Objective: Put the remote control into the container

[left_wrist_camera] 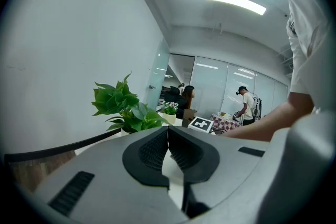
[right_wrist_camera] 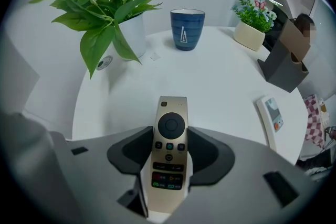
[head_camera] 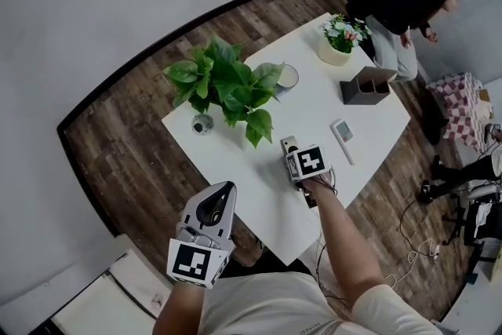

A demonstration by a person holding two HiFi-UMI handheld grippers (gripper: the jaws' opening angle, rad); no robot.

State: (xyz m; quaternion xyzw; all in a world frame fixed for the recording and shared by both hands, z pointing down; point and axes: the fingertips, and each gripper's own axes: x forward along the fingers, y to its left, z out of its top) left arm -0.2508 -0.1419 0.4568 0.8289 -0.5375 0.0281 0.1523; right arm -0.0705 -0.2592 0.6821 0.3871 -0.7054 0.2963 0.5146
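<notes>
No legible text, triangle mark on blue cup (right_wrist_camera: 187, 29)

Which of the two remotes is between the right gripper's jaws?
The gold remote with the round button: the right gripper has it between its jaws. The white remote lies apart, to its right.

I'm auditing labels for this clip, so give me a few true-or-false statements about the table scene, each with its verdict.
1. The gold remote lies between the jaws of the right gripper. True.
2. The white remote is inside the dark container. False: it lies flat on the table, apart from the container.
3. The left gripper has its jaws spread wide around an object. False: its pads are together with nothing between them.
4. The blue cup stands upright next to the leafy plant. True.
</notes>
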